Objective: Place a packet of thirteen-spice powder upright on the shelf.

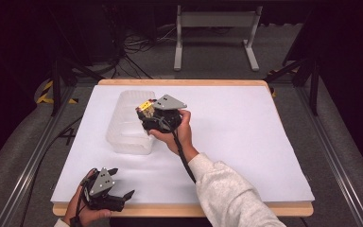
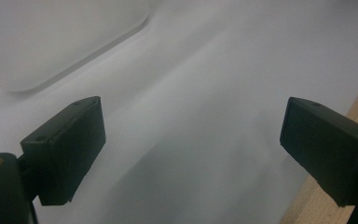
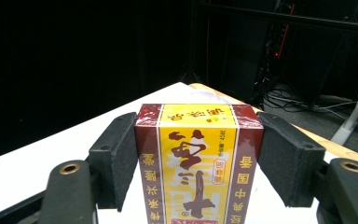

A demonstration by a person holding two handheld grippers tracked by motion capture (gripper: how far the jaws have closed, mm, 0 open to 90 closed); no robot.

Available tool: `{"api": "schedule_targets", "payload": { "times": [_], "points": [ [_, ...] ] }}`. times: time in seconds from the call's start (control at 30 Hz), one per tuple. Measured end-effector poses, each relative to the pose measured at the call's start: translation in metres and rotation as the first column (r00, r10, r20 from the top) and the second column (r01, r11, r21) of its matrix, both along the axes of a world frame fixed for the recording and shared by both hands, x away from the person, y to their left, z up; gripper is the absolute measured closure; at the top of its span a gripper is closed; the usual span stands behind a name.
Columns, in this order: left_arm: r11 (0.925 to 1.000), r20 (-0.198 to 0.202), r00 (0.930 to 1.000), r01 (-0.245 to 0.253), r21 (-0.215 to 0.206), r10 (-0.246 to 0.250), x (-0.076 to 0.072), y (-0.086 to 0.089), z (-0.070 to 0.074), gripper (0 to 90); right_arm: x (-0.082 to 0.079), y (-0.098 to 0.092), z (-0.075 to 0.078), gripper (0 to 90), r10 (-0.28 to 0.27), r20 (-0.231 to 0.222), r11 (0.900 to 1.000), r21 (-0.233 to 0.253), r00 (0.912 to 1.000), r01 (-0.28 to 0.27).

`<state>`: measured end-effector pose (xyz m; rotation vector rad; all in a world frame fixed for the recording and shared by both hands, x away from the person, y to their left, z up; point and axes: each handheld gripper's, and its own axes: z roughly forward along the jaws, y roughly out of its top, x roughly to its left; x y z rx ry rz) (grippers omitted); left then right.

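Note:
A small box [image 3: 198, 161] with a yellow face, dark red borders and printed characters is clamped between my right gripper's [image 3: 198, 158] two black pads. From above, that right gripper [image 1: 146, 112] hovers over the near right part of a clear plastic tub [image 1: 125, 125], the box [image 1: 145, 106] showing as a yellow speck at its tip. My left gripper [image 1: 122, 182] rests low at the table's front left corner, jaws wide apart with nothing between them. In its own view the left gripper [image 2: 193, 140] faces bare white surface, with the tub's rounded corner [image 2: 51, 37] at the top left.
A white sheet [image 1: 236, 127] covers the wooden table [image 1: 184, 209], whose front edge [image 2: 354, 112] lies just beside the left gripper. Beyond the table stand a white metal frame [image 1: 215, 28] and floor cables [image 1: 137, 45]. Dark stands flank both sides.

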<state>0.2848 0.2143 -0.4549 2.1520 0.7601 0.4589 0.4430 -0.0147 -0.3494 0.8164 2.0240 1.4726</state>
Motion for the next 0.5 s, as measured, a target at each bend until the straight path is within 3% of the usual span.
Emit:
{"api": "schedule_targets", "payload": {
  "times": [0.37,0.5],
  "points": [
    [1.0,0.0,1.0,0.007,-0.003,-0.007,0.0,0.0,0.0,7.3,0.002,0.023,-0.003,32.6,-0.083,0.015,0.997,0.008,0.9965,0.083],
    [1.0,-0.002,1.0,0.009,-0.004,-0.009,0.0,0.0,0.0,7.4,0.0,0.029,-0.006,32.6,-0.107,0.003,0.993,0.039,0.9942,0.107]
  ]
}}
